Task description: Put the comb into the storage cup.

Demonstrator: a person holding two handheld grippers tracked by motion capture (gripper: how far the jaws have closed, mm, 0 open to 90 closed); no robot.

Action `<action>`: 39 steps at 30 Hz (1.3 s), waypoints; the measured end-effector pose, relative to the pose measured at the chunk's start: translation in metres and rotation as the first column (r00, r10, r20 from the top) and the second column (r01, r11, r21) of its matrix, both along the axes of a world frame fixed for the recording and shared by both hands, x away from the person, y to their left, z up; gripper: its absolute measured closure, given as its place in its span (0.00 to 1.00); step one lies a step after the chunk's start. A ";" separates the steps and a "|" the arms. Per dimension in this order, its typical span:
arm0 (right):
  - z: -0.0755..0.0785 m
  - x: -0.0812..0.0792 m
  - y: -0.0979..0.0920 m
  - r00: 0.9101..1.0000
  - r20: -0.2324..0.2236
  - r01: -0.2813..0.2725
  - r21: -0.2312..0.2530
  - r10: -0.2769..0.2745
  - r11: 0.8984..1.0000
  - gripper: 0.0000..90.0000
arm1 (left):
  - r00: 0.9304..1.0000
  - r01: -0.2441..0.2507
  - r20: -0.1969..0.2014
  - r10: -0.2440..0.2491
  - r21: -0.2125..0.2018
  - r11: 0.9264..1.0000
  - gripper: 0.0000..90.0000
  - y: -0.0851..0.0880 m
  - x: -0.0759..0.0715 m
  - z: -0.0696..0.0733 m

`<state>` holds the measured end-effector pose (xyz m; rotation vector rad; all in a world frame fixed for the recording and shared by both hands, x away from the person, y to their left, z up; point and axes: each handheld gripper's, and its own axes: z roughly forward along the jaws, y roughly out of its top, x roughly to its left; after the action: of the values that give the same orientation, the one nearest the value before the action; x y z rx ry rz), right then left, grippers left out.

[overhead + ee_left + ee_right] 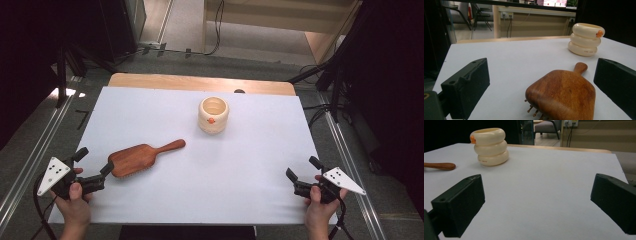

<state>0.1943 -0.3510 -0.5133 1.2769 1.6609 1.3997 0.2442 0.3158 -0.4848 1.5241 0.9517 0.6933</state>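
From above, we see the wooden hairbrush [140, 157] lying on the white tabletop [235, 170], its head just beside our wide-open, empty left gripper [95, 162]; the right gripper [301, 169] gapes empty, well apart.

In the left gripper view, the brush's head sits between the spread fingers [466, 92], untouched, bristles down.

In the right gripper view, the fingers [461, 203] stand wide over bare tabletop, the cream ringed cup [490, 146] beyond.

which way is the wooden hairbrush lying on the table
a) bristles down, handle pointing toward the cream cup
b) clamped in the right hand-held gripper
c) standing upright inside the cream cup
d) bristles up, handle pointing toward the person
a: the hairbrush lies with its smooth wooden back up and pins underneath, its handle aimed toward the cream cup.
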 end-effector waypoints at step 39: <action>-0.001 0.004 0.004 0.999 -0.004 -0.034 -0.029 0.034 0.999 0.00 | 0.944 0.227 -0.268 -0.191 0.108 0.968 1.00 -0.125 0.081 0.053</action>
<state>0.1979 -0.3471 -0.5144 1.2404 1.7066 1.3888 0.3253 0.1904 -0.4319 1.8402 0.9280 0.4221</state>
